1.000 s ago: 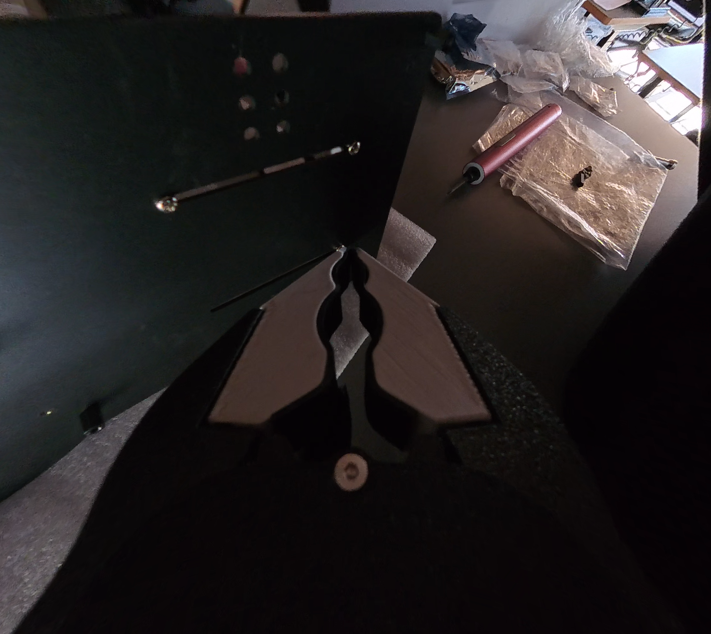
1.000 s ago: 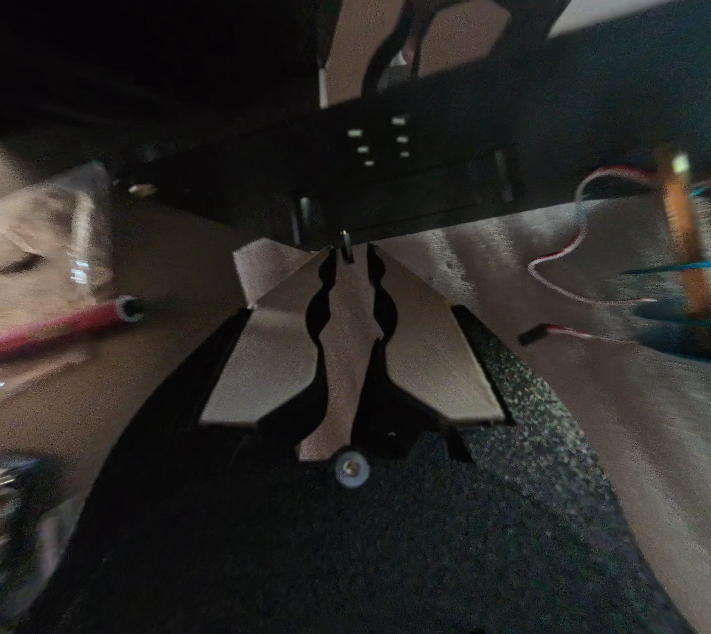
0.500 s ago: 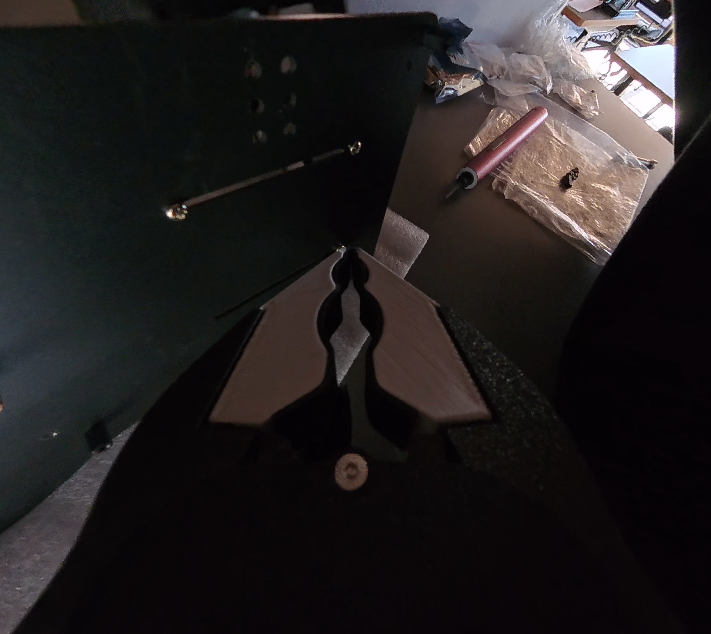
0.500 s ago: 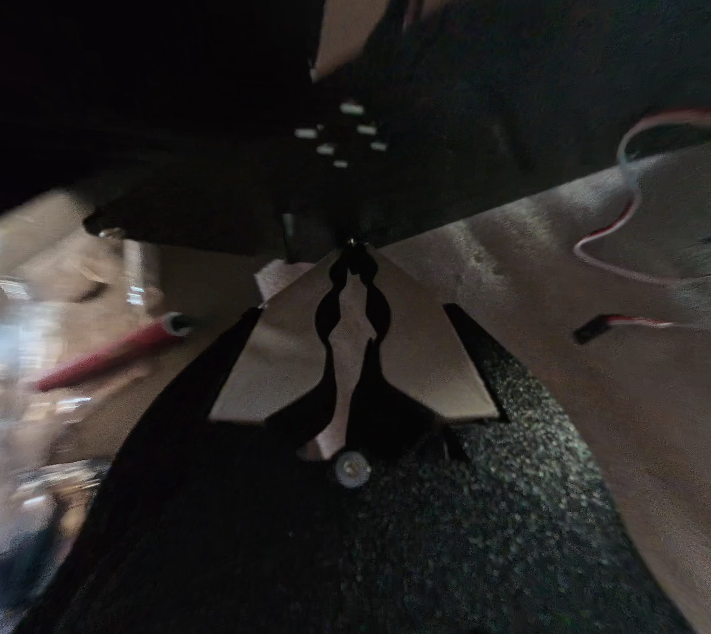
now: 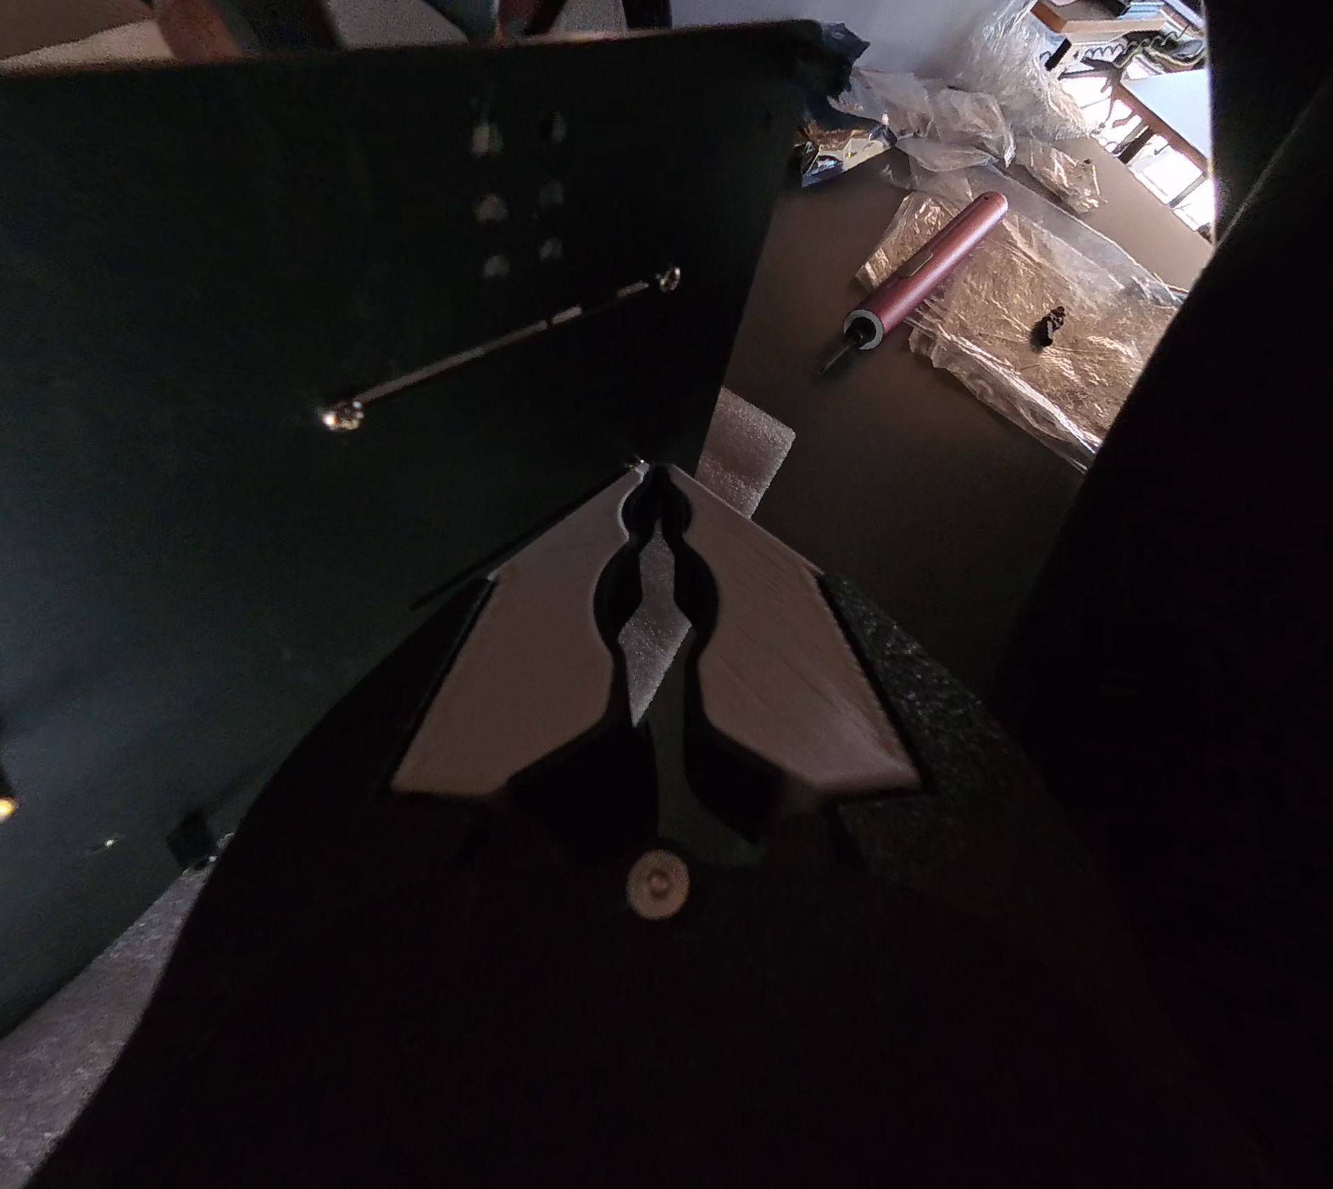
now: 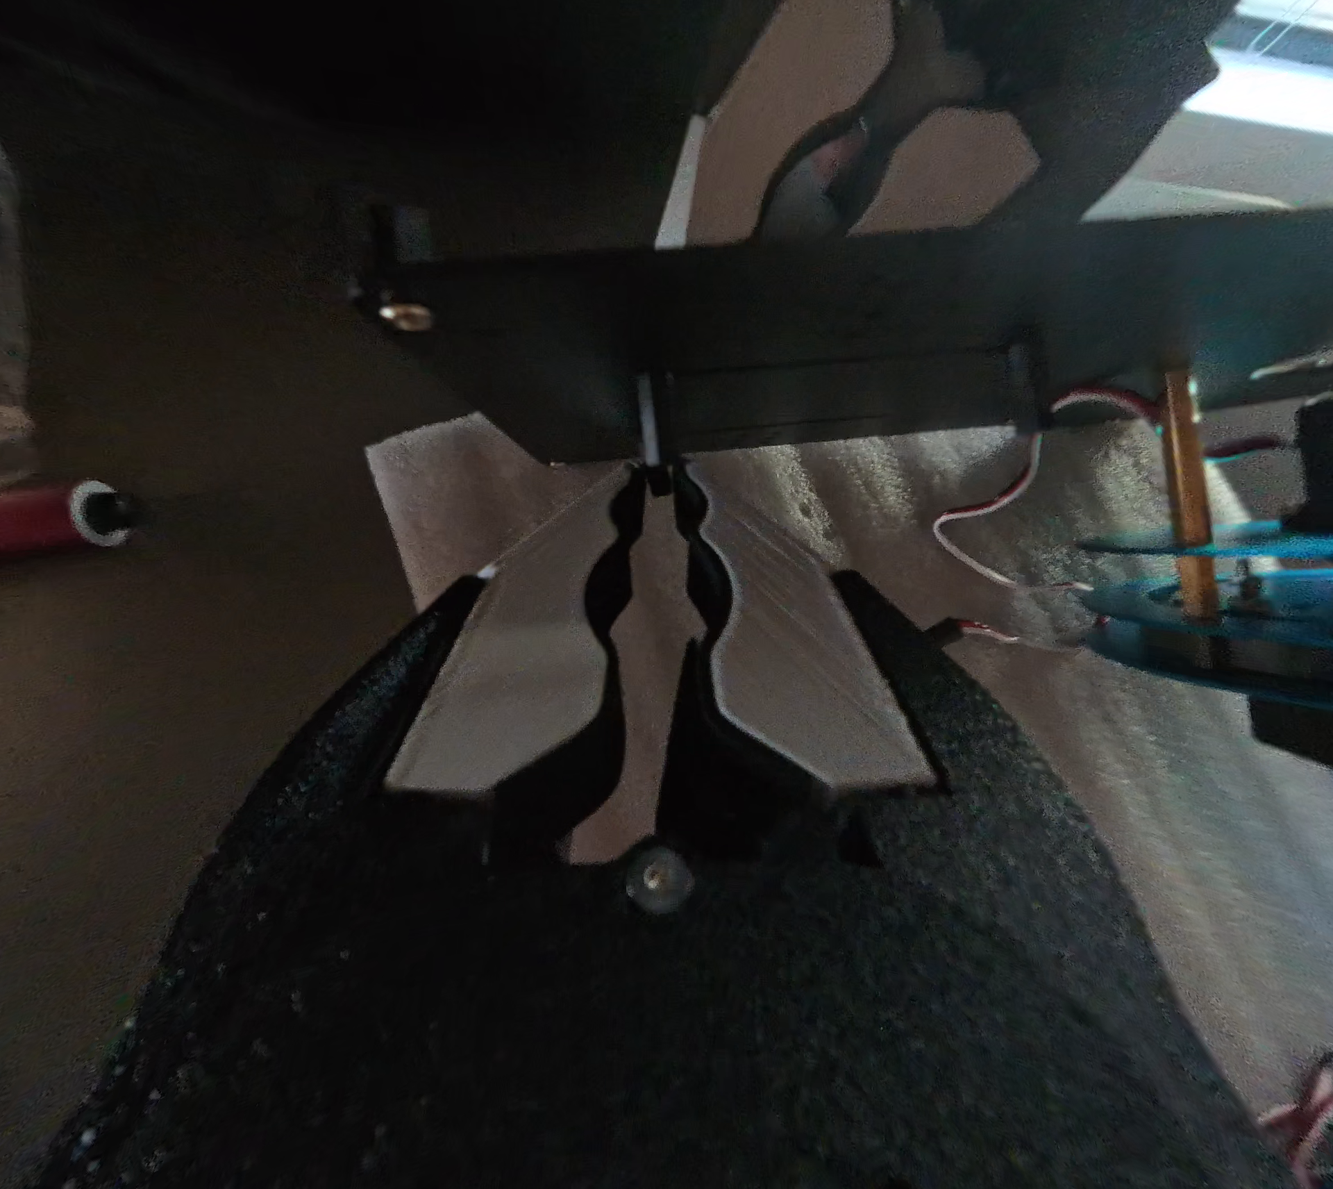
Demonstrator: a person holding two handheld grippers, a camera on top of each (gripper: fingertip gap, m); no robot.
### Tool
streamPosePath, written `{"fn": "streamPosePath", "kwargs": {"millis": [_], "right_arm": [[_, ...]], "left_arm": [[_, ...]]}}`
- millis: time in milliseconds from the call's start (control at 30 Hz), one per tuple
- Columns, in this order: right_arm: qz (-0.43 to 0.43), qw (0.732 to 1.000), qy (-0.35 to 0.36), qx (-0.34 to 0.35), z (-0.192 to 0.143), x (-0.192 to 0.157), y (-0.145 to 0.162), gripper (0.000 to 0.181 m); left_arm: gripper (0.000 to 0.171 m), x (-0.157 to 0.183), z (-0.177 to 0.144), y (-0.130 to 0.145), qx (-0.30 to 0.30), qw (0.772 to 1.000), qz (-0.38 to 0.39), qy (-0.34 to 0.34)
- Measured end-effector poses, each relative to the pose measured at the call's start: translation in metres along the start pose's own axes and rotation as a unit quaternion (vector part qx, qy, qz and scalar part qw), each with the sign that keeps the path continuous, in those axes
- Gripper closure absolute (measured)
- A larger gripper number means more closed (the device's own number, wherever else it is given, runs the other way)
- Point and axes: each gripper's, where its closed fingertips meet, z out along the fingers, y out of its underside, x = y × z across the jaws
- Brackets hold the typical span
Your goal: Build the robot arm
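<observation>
Left wrist view shows the left gripper (image 5: 658, 469) with its tips drawn close together, pinched on the lower corner of a black plate (image 5: 346, 303). The plate stands nearly upright and tilted, filling the left half of the picture, its broad face toward the camera and its right edge slanting down to the tips. A thin metal rod (image 5: 498, 346) lies across that face, its long axis running from lower left to upper right, with a few small holes (image 5: 519, 191) above it. Right of the plate, on the dark table (image 5: 902, 490), a red screwdriver (image 5: 930, 281) lies with its tip pointing down-left toward the gripper, its handle resting on a clear plastic bag (image 5: 1046, 332). A strip of white foam (image 5: 743, 454) shows just behind the tips. Right wrist view shows the right gripper (image 6: 658, 482) narrowed onto a small black piece at the plate's (image 6: 793, 317) lower edge; here the plate is seen nearly edge-on, its long axis running left to right. Beyond it the other gripper appears dimly. A red and white wire (image 6: 988, 505) curls over the foam sheet (image 6: 1046, 757) at right, beside a brass post (image 6: 1186, 490) and a blue disc (image 6: 1219, 606) cut off by the frame. Much of both pictures is too dark to make out.
</observation>
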Motion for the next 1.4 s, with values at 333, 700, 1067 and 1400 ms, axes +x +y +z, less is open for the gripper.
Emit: {"fn": "streamPosePath", "kwargs": {"millis": [333,700,1067,1400], "right_arm": [[0.402,0.859,-0.316,0.0,-0.009,-0.018,-0.003,0.176],[0.103,0.988,-0.02,0.111,-0.029,0.025,-0.014,0.176],[0.305,0.895,0.298,0.131,-0.161,0.109,-0.067,0.14],[0.474,0.632,0.535,0.3,-0.161,-0.002,-0.083,0.138]], "left_arm": [[0.171,-0.001,0.001,-0.001,-0.006,1.0,0.011,0.002],[0.171,-0.001,0.003,-0.001,-0.008,1.0,0.014,-0.004],[0.166,-0.001,-0.003,-0.002,0.005,0.999,0.025,-0.042],[0.157,-0.001,-0.053,-0.016,0.003,0.99,0.096,-0.1]]}}
